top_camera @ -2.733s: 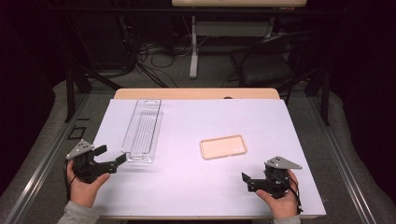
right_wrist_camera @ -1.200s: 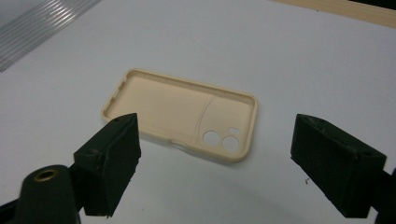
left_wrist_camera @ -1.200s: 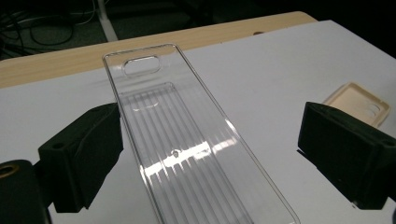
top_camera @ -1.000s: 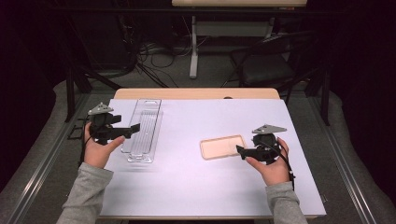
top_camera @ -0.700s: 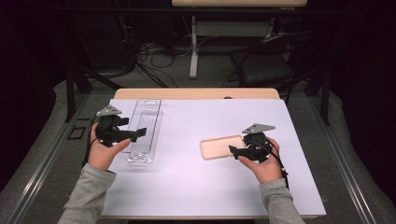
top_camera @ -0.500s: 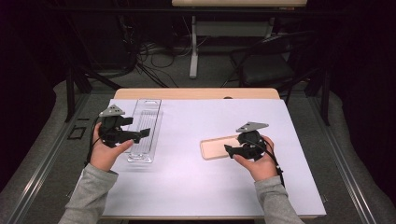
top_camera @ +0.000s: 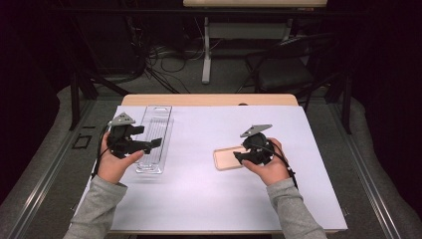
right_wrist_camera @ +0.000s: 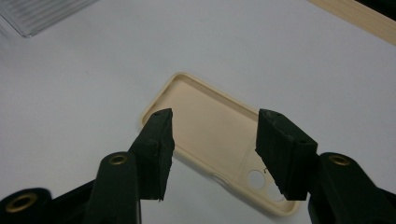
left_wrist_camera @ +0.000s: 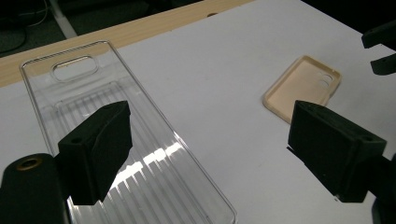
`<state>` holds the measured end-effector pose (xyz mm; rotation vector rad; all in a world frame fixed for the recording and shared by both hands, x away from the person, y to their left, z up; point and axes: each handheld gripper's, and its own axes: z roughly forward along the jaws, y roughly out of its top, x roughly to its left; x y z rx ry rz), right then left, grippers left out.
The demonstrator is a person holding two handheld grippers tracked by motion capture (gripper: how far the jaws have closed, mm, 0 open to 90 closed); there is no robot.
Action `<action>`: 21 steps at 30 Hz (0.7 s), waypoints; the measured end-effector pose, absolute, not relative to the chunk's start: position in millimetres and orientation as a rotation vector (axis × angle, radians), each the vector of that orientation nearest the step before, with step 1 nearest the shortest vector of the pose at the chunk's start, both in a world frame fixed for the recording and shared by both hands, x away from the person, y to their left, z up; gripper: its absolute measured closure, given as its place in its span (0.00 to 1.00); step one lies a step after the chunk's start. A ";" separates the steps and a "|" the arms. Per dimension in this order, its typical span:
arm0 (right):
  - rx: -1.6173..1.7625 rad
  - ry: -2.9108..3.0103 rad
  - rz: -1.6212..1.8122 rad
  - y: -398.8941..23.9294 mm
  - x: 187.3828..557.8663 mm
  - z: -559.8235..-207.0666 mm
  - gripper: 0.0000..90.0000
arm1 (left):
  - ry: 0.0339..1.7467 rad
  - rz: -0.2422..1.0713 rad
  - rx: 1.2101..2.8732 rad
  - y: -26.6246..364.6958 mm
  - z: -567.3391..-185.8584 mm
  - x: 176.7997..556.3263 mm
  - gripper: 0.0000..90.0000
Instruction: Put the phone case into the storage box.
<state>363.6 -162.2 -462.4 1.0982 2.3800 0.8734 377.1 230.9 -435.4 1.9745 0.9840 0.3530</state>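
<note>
Right gripper (right_wrist_camera: pixel 212 149) hovers over the beige phone case (right_wrist_camera: pixel 219 140), jaws half-spread and just been closing, nothing pinched yet. Case lies at table centre-right, four o'clock from the clear tray (top_camera: pixel 154 137). Left gripper (left_wrist_camera: pixel 205 154) gapes wide above the tray. Best straddle one rim squarely before squeezing.

Lab/test rig: dark room w/ floor cables (top_camera: pixel 164 55); table (top_camera: pixel 209 99) under white sheet (top_camera: pixel 199 189); office chair (top_camera: pixel 283 69).

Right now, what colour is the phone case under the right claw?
Pale beige, almost peach, plain with no pattern. The phone case shows best in the right gripper view.
</note>
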 end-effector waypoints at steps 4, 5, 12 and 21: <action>1.138 2.392 0.845 -163.9 368.2 -459.6 0.53 | 0.996 0.351 1.963 234.4 -435.0 376.8 0.15; 1.154 2.400 0.833 -164.9 371.5 -458.6 0.53 | 0.997 0.356 1.959 235.2 -435.3 376.8 0.16; 1.201 2.426 0.779 -169.4 385.3 -459.1 0.59 | 1.003 0.348 1.950 236.3 -435.2 377.1 0.16; 1.318 2.425 0.698 -176.1 401.6 -470.6 0.61 | 1.018 0.357 1.936 240.0 -433.7 376.3 0.17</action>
